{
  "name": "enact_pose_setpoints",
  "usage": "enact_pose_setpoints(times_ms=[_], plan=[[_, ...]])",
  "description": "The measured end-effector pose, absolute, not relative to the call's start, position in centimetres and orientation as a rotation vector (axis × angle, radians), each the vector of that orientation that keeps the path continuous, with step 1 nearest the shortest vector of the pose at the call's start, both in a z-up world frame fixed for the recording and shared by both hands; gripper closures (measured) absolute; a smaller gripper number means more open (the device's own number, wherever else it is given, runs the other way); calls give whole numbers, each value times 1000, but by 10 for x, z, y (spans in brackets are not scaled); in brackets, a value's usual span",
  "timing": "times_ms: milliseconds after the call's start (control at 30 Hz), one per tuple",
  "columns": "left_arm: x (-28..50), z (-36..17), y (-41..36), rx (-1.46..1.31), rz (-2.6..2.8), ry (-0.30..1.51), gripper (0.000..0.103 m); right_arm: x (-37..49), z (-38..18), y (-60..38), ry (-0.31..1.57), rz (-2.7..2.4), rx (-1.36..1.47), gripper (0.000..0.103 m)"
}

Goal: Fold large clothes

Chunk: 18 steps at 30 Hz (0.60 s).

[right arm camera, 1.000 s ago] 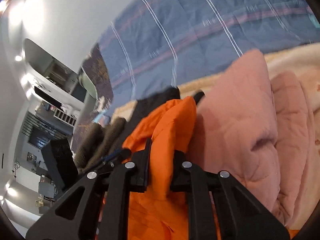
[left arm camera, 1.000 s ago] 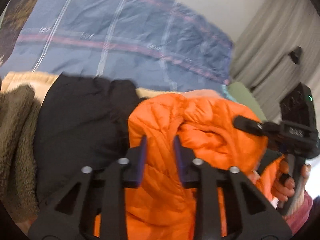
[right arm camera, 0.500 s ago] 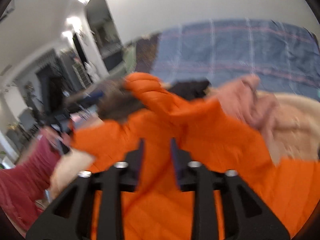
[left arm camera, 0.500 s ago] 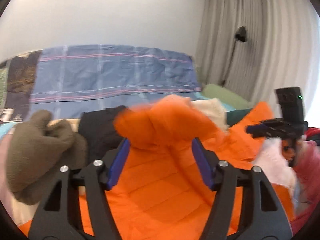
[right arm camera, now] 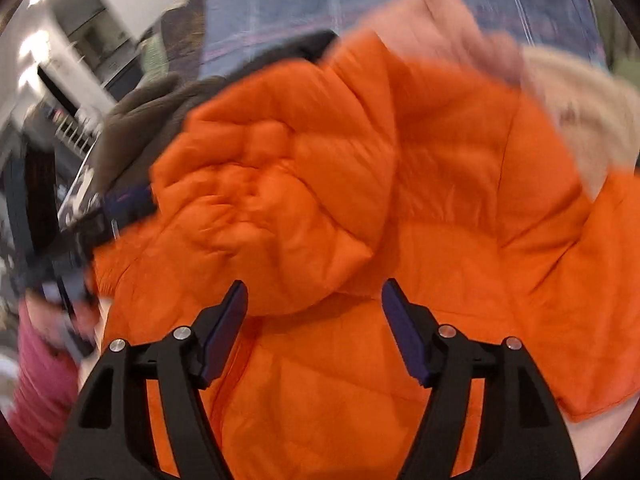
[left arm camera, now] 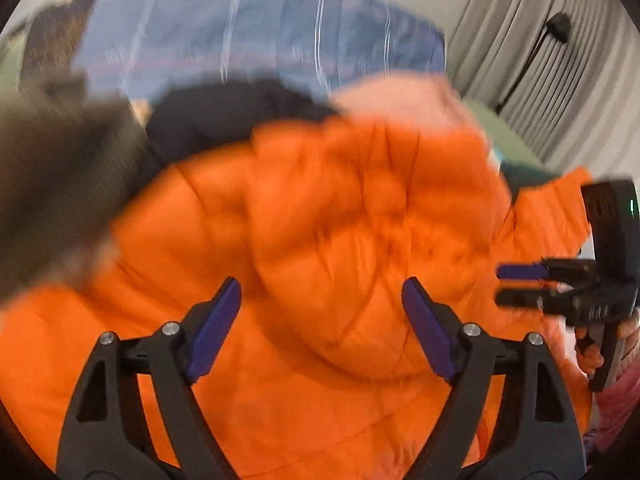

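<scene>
An orange puffer jacket [left arm camera: 320,240] lies spread in front of both grippers, its hood bunched in the middle; it also fills the right wrist view [right arm camera: 360,200]. My left gripper [left arm camera: 322,300] is open and empty just above the jacket, jaws wide apart. My right gripper [right arm camera: 314,302] is open and empty over the hood's lower edge. The right gripper also shows at the right edge of the left wrist view [left arm camera: 520,286], with its fingers apart. Both views are motion-blurred.
Behind the jacket lie a black garment [left arm camera: 224,116], a brown fleece [left arm camera: 52,184], a pink garment [right arm camera: 452,28] and a cream one [right arm camera: 580,108], on a blue plaid bedspread [left arm camera: 260,40]. Grey curtains [left arm camera: 540,52] hang at the right.
Both grippers were shut on the orange jacket a second ago; they have let it go and now stand open. The jacket has dropped and spread out flat before them.
</scene>
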<state>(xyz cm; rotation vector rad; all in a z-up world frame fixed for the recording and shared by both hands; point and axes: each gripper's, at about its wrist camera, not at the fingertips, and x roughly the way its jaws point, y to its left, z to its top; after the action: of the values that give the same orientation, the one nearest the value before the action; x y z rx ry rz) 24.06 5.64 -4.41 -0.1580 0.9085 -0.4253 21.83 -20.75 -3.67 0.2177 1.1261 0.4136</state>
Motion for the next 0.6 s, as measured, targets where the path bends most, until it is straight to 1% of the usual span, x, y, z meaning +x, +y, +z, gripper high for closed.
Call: enact_pose_setpoints(times_ms=[33,67,133,167,200,233,333,400,433,533,567,600], plan=[[240,-55,48,-164,-443,938,42,223,-45,-209,1138,391,245,35],[240,-65,40,-165,-467,969,58,226,-49,-209,1148,369,238,50],[226,-71,23,-111,-468,969,58,221,-53,-211,1165,299,192,67],[217,-68,15,-52,-476,945,59,214,-51,-212,1159,275,175,70],[209,-66,10,-11,-483,922,62,205,-45,-213,1133,252,146,71],[202,-63,8,12,-488,904,62,200,-40,-213,1108,238,125,72],[190,-54,14,4,-482,899,62,182,-13,-212,962,211,55,73],[185,-43,26,-19,-449,885,59,175,4,-207,874,285,60,73],[182,-37,30,-35,-446,865,58,174,8,-204,855,316,61,73],[171,-16,41,-96,-474,782,59,181,-2,-189,851,403,75,73],[173,-16,39,-91,-482,774,65,183,-11,-183,879,401,76,73],[177,-21,32,-71,-475,792,68,191,-33,-180,938,374,72,73]])
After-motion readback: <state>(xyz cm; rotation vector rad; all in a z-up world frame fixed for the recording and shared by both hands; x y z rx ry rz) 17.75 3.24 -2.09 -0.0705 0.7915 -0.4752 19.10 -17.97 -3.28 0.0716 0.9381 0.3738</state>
